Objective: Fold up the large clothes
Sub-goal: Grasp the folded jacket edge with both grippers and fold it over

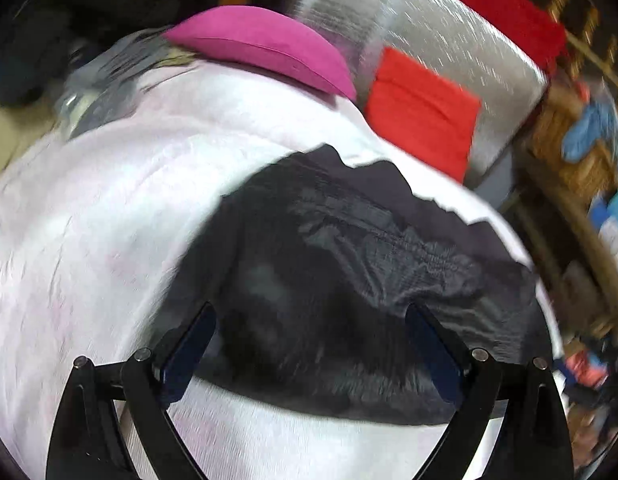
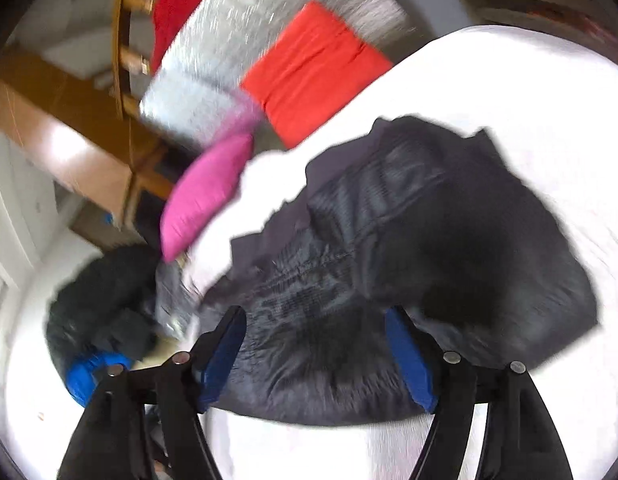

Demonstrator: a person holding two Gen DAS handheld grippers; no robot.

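- Dark navy, slightly shiny quilted garment point(image 1: 349, 280) lies bunched on the pale pink-white bed sheet point(image 1: 109, 220); far edge ragged, not squared; seen also from right wrist view point(image 2: 409, 260)
- Risk: slick padded fabric probably slides or puffs back open once let go; fold likely ends crooked
- Risk: a pinch may catch the sheet together with the garment; it lies flush on the sheet
- Risk: both views are blurred, so edge position is hard to judge
- Magenta pillow point(image 1: 265, 44) and red folded cloth point(image 1: 421, 112) lie beyond the garment; no contact
- Left gripper point(image 1: 311, 346) angled down over near part of the garment; jaws wide apart, gripping nothing
- Right gripper point(image 2: 315, 354) angled down, less steeply; jaws apart astride the near hem, pads not pressing
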